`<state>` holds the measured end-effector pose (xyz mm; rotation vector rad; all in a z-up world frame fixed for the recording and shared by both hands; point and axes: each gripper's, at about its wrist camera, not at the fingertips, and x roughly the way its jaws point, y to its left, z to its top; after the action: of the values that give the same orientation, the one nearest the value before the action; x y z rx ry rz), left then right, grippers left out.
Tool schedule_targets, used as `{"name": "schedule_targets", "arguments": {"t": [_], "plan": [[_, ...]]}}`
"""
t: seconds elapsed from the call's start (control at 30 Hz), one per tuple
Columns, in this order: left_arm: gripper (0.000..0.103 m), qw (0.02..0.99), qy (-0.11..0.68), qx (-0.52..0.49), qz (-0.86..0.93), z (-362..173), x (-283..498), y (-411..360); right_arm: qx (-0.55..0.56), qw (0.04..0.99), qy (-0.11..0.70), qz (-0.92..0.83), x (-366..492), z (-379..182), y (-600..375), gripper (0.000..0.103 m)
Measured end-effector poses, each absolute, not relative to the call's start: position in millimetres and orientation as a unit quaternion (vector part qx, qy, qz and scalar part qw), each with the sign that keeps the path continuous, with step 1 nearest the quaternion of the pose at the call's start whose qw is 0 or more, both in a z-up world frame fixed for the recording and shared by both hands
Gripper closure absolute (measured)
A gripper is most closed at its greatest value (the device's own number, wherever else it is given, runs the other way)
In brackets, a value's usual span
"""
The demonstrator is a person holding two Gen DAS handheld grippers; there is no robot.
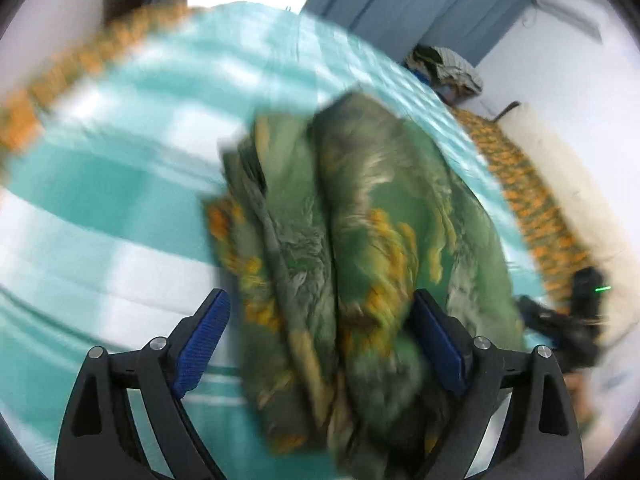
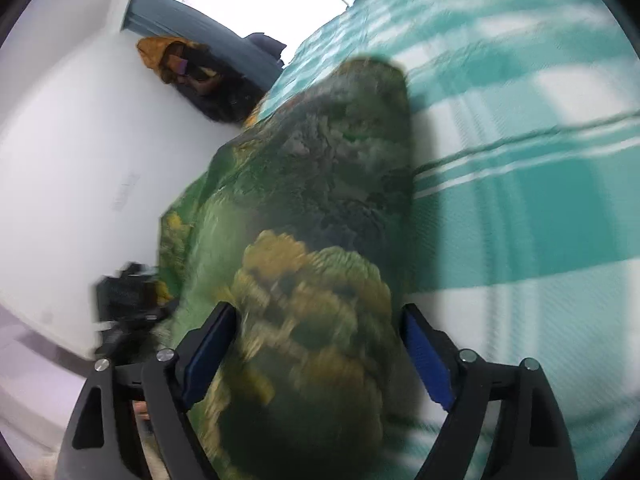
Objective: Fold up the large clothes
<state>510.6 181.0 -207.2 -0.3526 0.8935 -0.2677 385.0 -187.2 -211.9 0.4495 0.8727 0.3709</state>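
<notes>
A green cloth with orange and yellow flower print (image 1: pixel 360 216) lies bunched in thick folds on a teal and white checked bedsheet (image 1: pixel 120 184). My left gripper (image 1: pixel 320 316) is open, its blue pads (image 1: pixel 202 344) on either side of the near end of the bundle. In the right wrist view the same cloth (image 2: pixel 320 200) rises as a tall folded mass between the open fingers of my right gripper (image 2: pixel 316 328). The other gripper shows as a dark shape at the cloth's edge in the left wrist view (image 1: pixel 568 320) and in the right wrist view (image 2: pixel 128 300). Both views are blurred.
An orange patterned border (image 1: pixel 528 200) runs along the bed edge beside a white wall (image 1: pixel 580 100). Blue curtains (image 1: pixel 420 0) and a pile of clothes (image 1: pixel 448 68) sit at the far end. Another dark and orange pile (image 2: pixel 188 72) lies by the wall under a window.
</notes>
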Motion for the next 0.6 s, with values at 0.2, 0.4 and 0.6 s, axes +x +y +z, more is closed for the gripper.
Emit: {"name": "schedule_targets", "arguments": {"t": [0.2, 0.4, 0.6], "plan": [[0.001, 0.936, 0.341, -0.061, -0.058, -145, 433, 149, 0.036, 0.925, 0.376, 0.044, 308, -145, -155, 0.011], [0.0, 0.954, 0.299, -0.026, -0.015, -119, 368, 127, -0.035, 0.942, 0.334, -0.02, 232, -107, -138, 0.004], [0.0, 0.943, 0.33, -0.029, -0.026, -112, 335, 104, -0.065, 0.942, 0.326, -0.052, 175, -93, -127, 0.004]]}}
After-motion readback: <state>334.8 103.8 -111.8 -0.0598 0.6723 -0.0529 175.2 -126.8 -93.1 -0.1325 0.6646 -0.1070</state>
